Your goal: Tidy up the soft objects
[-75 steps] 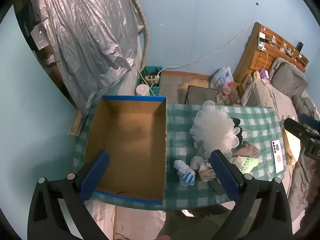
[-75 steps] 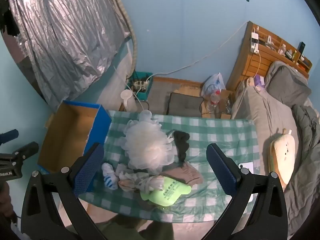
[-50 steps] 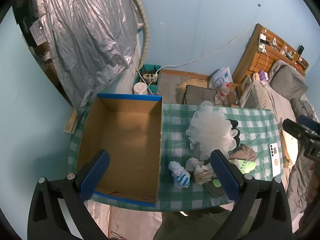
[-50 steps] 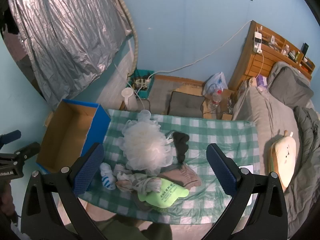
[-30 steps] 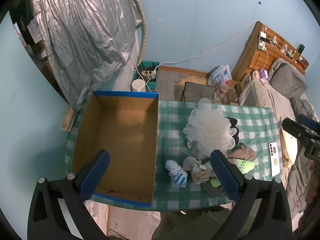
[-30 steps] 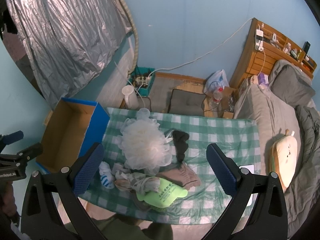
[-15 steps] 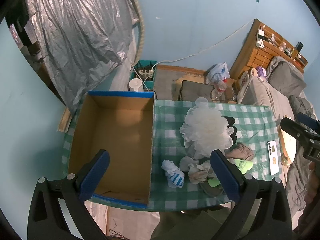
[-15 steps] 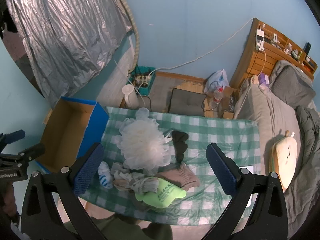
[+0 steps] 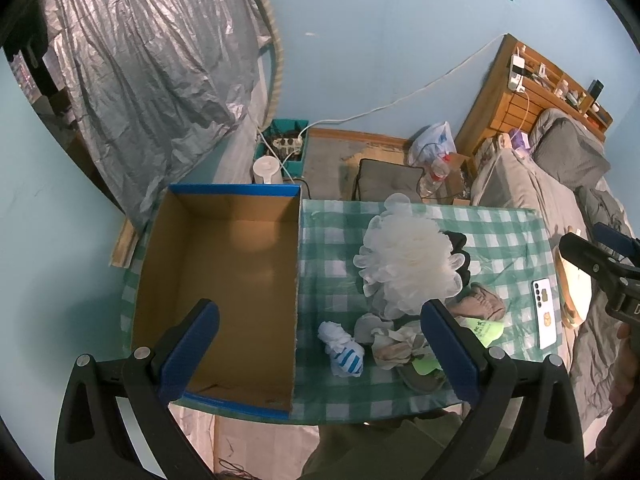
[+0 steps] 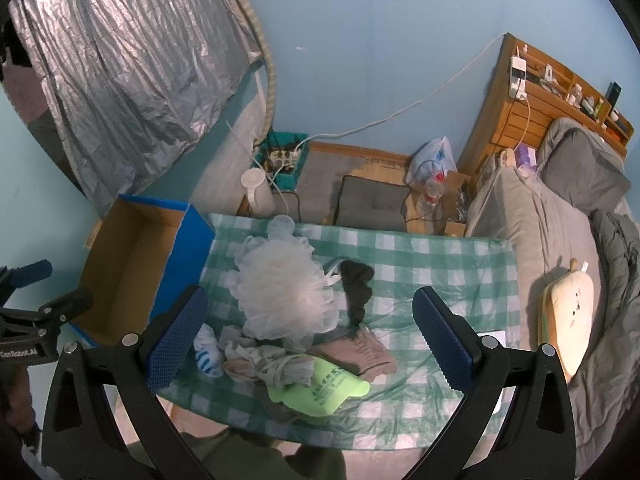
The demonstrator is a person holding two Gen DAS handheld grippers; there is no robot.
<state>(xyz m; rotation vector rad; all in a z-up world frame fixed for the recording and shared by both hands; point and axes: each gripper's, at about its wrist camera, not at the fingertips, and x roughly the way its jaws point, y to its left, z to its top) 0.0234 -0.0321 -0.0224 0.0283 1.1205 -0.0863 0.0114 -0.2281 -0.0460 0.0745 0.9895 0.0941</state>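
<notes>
An empty cardboard box (image 9: pixel 224 280) with blue outer walls (image 10: pixel 176 264) stands on the left end of a green checked table (image 9: pixel 500 236). Right of it lies a heap of soft things: a big white mesh puff (image 9: pixel 408 268) (image 10: pixel 284 292), a black sock (image 10: pixel 356 284), a pinkish-brown cloth (image 10: pixel 360 354), a lime-green pouch (image 10: pixel 320 390), grey rags (image 10: pixel 264 360) and a white-and-blue striped sock (image 9: pixel 342 348) (image 10: pixel 206 350). My left gripper (image 9: pixel 316 344) hangs open high above the box's right wall. My right gripper (image 10: pixel 306 328) hangs open high above the heap. Neither holds anything.
A white phone (image 9: pixel 545 314) lies at the table's right end. A bed with grey bedding (image 10: pixel 560 232) and a cream plush pillow (image 10: pixel 566 324) sits to the right. Beyond the table's far edge are a grey cushion (image 10: pixel 372 204), a white kettle (image 10: pixel 258 192) and a power strip basket (image 10: pixel 284 160).
Both views have drifted slightly, the table and box sliding a little left in the left wrist view. Both grippers stay open; nothing on the table has moved.
</notes>
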